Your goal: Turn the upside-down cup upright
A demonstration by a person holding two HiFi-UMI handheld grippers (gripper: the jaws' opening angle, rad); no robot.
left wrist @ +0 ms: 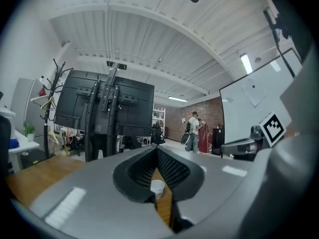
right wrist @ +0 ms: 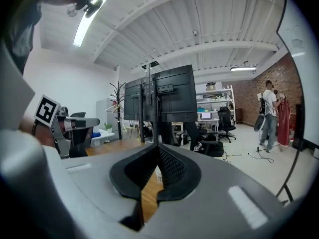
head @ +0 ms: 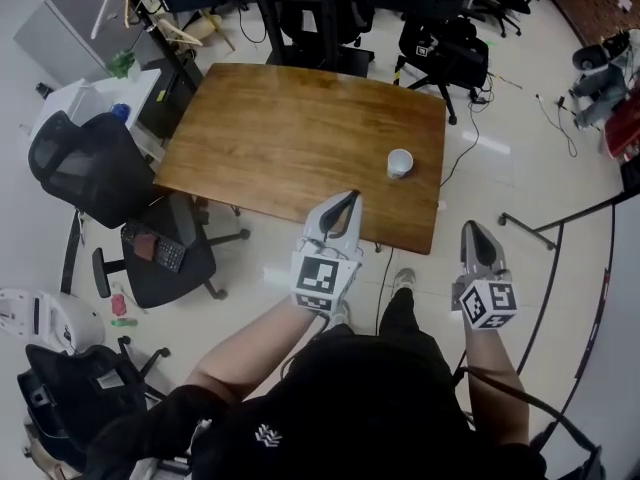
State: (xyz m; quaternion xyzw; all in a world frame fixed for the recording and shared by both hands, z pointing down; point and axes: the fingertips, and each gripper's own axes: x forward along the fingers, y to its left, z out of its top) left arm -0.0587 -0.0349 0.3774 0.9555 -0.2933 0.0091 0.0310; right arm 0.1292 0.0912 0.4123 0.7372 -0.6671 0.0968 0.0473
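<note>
The cup [head: 399,163] stands near the table's [head: 280,138] right edge, just right of frame centre. Our left gripper [head: 349,200] and right gripper [head: 471,230] are both closed and empty, short of it. We should spread one's jaws before closing in, then take the cup's side squarely.

Operator, seen from above, is wearing a black top [head: 330,408] w/ a small white logo [head: 267,434], sleeves stopping short of the forearms, plus dark trousers [head: 400,313] & a pale shoe [head: 403,280]. The left gripper [head: 349,198] & right gripper [head: 470,228] are showing silver-grey shells tapering to narrow tips. Each is carrying a white cube w/ black square markers: left cube [head: 318,276], right cube [head: 487,303]. Up close, the pads [left wrist: 172,169] are showing black, finely dotted rubber set in smooth grey housings.
</note>
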